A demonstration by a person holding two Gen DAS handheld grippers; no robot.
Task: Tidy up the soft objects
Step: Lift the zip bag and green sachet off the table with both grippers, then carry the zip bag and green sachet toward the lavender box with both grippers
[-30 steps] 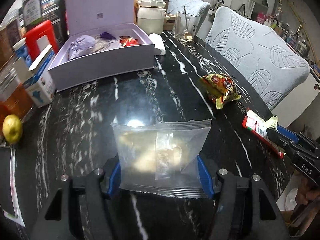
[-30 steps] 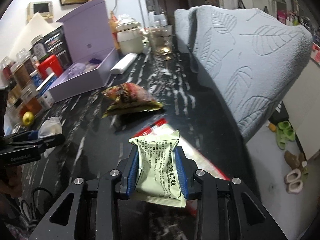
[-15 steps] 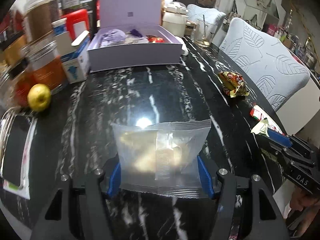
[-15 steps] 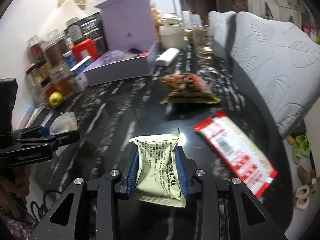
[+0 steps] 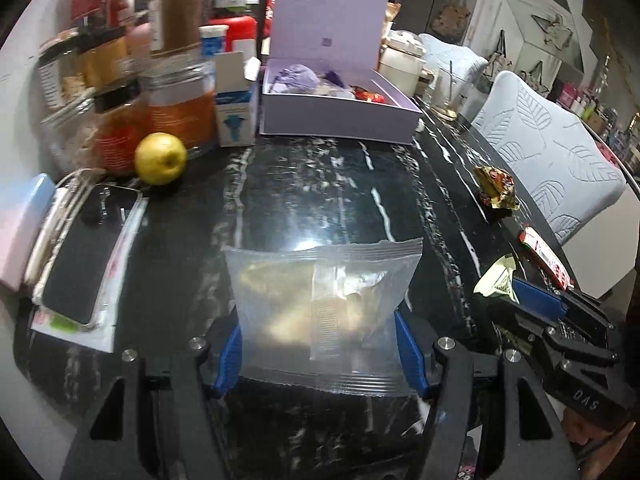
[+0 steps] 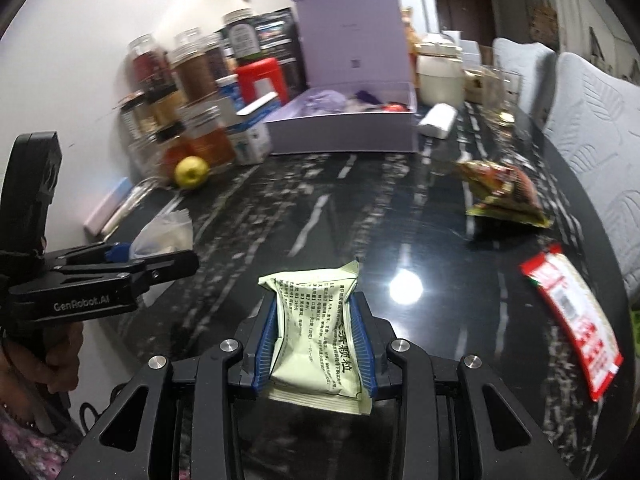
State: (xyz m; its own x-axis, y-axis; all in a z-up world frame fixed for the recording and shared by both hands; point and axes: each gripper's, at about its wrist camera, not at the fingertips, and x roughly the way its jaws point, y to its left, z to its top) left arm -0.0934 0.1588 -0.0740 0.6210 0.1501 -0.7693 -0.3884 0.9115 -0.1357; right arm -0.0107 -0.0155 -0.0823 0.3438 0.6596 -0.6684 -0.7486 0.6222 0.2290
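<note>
Box (image 6: pixel 340 136): lilac, lid raised upright at the back, long side toward both cameras; it sits at the far end of the table, beside the jars; small soft items lie inside.
Table (image 5: pixel 320 184): black marble with white veins; a grey leaf-pattern chair (image 5: pixel 552 160) stands along its right edge.
Jars (image 6: pixel 192 92): a cluster by the wall left of the box, with a yellow apple (image 5: pixel 161 158) just in front.
Red packet (image 6: pixel 572 320): flat on the table near the right edge, long axis running away from the camera.
Snack bag (image 6: pixel 500 192): crumpled, red and gold, lying between the red packet and the box.
Clear pouch (image 5: pixel 324 304): pinched at both side edges by the left gripper (image 5: pixel 320 350), held above the table, long axis across the fingers, top seal toward the box.
Green sachet (image 6: pixel 318 336): squeezed and buckled between the pads of the right gripper (image 6: pixel 316 348), long axis along the fingers, free end pointing toward the box.
</note>
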